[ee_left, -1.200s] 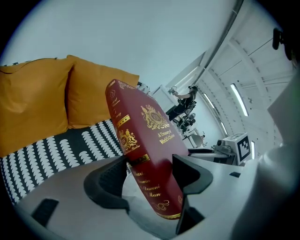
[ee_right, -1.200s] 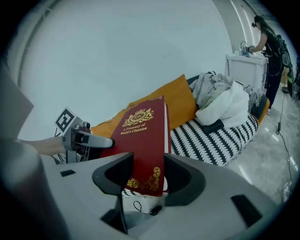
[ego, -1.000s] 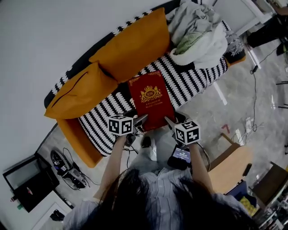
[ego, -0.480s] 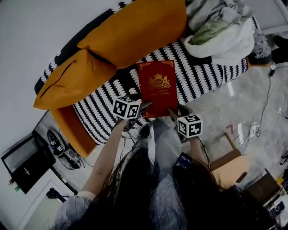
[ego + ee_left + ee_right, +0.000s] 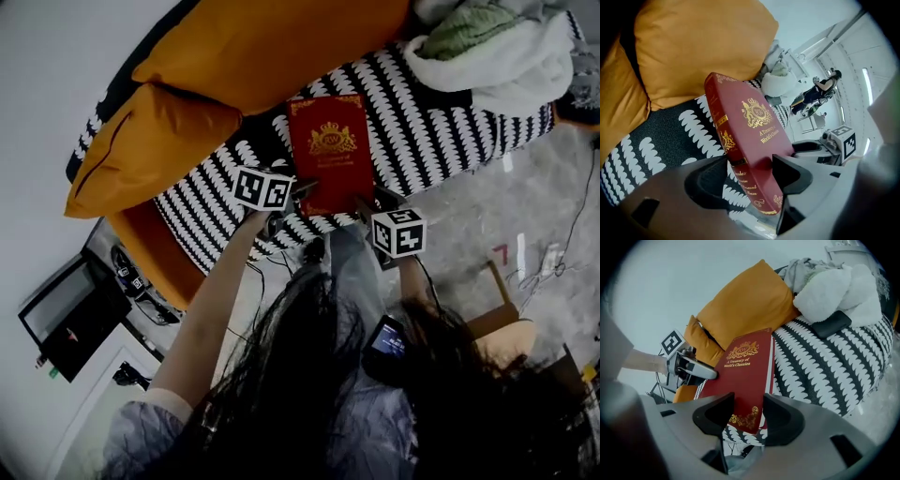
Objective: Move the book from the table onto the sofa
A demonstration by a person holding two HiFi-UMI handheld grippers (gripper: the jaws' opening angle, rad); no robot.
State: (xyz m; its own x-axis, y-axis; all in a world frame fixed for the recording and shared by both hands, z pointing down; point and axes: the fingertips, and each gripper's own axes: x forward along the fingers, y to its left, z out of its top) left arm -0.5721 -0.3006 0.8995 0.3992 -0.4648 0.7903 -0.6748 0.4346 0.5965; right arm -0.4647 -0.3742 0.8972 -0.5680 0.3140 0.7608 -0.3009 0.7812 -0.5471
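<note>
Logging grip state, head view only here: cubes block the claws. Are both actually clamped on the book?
Observer: Left claw is shut on the book, gripping it at the spine's near end.
Operator: Right one?
Observer: Right claw is shut on the near corner by the page edge.
Operator: Title legible?
Observer: Yes, in gold: "A Treasury of World's Classics".

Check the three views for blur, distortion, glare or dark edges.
Head view: dim, fisheye-bent, hair covers the lower half, book sharp. Left gripper view: dark corners, left claw soft up close. Right gripper view: round vignette, cover title legible.
</note>
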